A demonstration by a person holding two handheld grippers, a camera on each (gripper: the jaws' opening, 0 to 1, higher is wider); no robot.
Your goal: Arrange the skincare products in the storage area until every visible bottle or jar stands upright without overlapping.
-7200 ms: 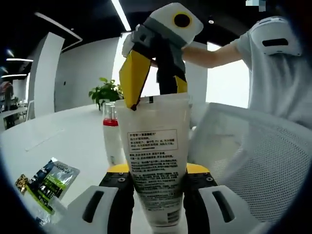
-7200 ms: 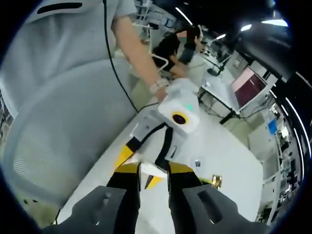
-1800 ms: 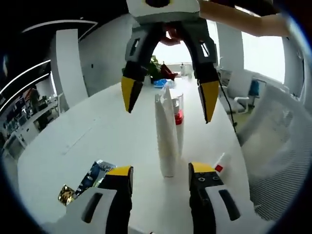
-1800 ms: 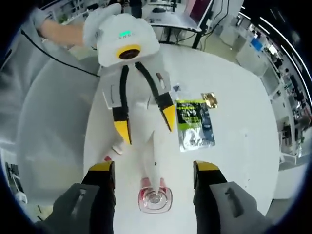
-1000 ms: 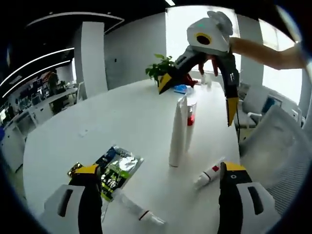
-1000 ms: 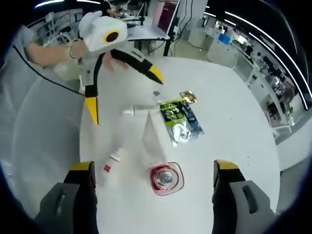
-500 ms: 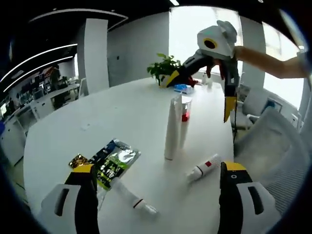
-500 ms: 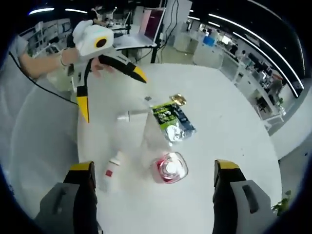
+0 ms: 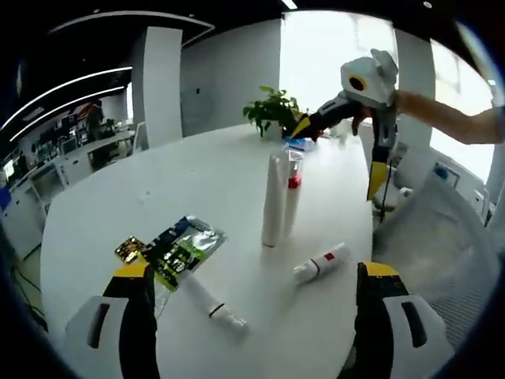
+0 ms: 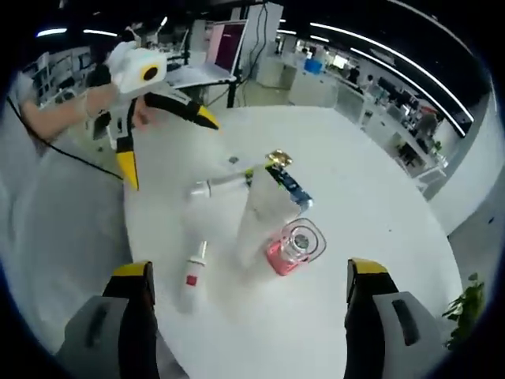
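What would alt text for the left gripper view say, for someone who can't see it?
On a round white table, a tall white tube and a red-banded bottle stand upright side by side, while two small tubes and a foil sachet lie flat nearer the camera. The open left gripper frames the bottom, and the open right gripper hangs above the table.

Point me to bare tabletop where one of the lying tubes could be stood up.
Widest free patch: the white table beyond the foil sachet, left of the upright white tube in the left gripper view. The strip between sachet and upright tube is also bare. It is crowded near the edge: the red-banded tube and the thin white tube lie there.
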